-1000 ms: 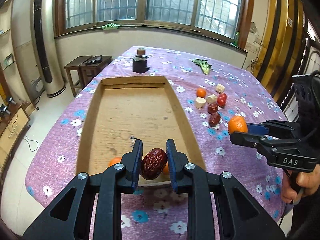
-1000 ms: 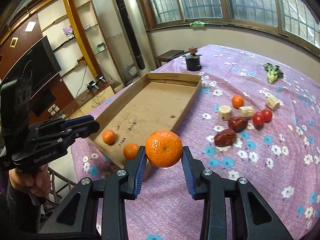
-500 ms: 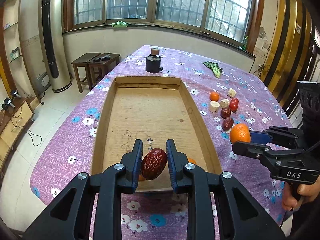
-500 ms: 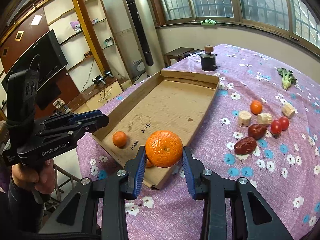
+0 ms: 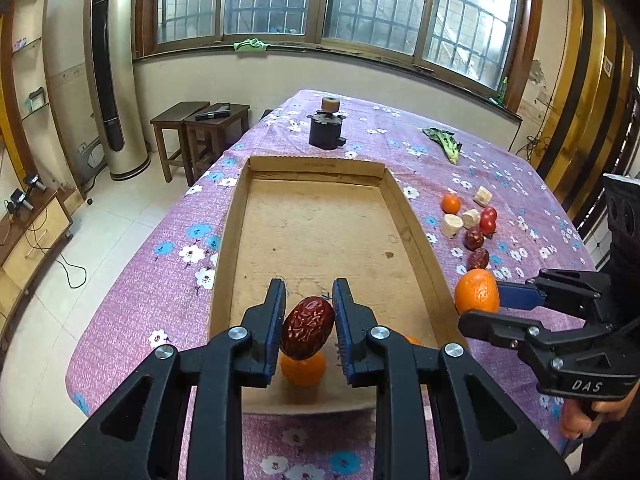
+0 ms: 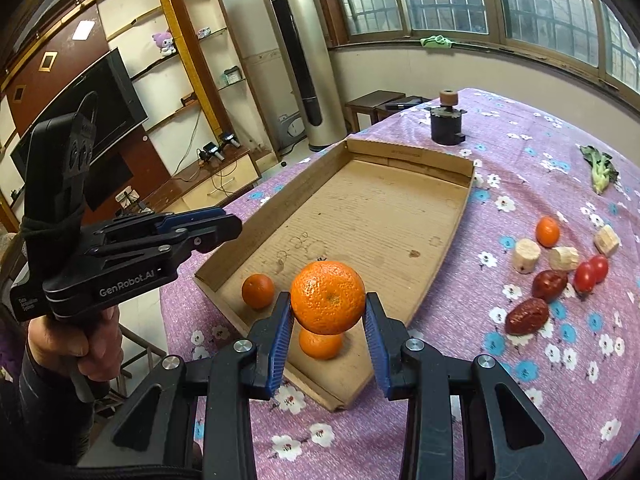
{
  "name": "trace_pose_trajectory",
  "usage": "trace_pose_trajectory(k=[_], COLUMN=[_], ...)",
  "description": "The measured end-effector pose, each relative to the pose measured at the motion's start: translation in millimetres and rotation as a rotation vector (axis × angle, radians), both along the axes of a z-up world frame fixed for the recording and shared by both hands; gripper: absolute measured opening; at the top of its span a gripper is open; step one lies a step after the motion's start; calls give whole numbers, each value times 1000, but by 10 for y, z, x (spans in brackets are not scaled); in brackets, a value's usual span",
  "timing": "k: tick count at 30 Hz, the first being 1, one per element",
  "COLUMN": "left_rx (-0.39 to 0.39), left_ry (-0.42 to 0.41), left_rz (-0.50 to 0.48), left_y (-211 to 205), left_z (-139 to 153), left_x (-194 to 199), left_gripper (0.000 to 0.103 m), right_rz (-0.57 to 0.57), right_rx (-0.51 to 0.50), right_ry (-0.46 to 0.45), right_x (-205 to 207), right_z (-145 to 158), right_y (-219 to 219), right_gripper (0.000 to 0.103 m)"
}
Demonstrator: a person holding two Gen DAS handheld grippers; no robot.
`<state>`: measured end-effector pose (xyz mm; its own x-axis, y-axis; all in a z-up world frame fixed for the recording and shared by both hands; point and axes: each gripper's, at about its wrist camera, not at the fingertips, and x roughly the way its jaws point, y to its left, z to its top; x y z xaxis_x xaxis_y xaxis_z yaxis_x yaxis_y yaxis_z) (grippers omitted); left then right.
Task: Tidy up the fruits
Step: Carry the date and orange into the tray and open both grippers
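Note:
My left gripper [image 5: 308,312] is shut on a wrinkled red date [image 5: 307,333], held above the near end of the cardboard tray [image 5: 231,224]. Below it in the tray lies a small orange [image 5: 303,371], with another [image 5: 412,339] half hidden by a finger. My right gripper [image 6: 326,312] is shut on a mandarin [image 6: 327,297] over the tray's near corner [image 6: 340,398]. Two small oranges [image 6: 258,290] [image 6: 320,345] rest in the tray. From the left wrist view, the right gripper [image 5: 480,304] holds the mandarin [image 5: 477,292] beside the tray's right wall.
On the purple flowered cloth right of the tray lie two dates [image 6: 526,315], two cherry tomatoes [image 6: 591,272], a small orange [image 6: 547,232] and pale cut chunks [image 6: 526,255]. A dark jar [image 6: 446,124] stands beyond the tray, a green vegetable [image 6: 599,168] far right. The table edge is near.
Both grippers have drifted with their fruit: the tray now sits more centred under them and the small oranges show directly beneath. Grips are unchanged.

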<state>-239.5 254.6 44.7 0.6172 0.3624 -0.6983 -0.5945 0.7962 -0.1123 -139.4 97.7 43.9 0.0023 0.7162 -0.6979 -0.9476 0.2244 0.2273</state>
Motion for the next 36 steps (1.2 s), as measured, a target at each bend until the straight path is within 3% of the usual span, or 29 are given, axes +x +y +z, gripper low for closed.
trace_pose_trajectory(k=[9,19,29,31,33,36], left_rx=[-23,-68,-121,-118,-119,-104], left_ry=[43,148,211,219,221,209], left_rz=[0,-19,4,9,24,40], left_y=[209,308,379,365,361,347], left_z=[-142,-463,-674,-663,-653,-615], left_x=[229,488,496,495,483,434], left_gripper=[22,22,22,28,50,53], right_rz=[10,71,75,80,83,83], right_rx=[-34,-151,-220,-222,-224,-206], right_ry=[6,-26,-61,-83,-87,-82], right_x=[93,54,135,106,90,77], right_z=[-106,-438,-660,-662,-665,-626], right_y=[227,607,756,769,770,736], right_gripper=[36,36,36,38,44,57])
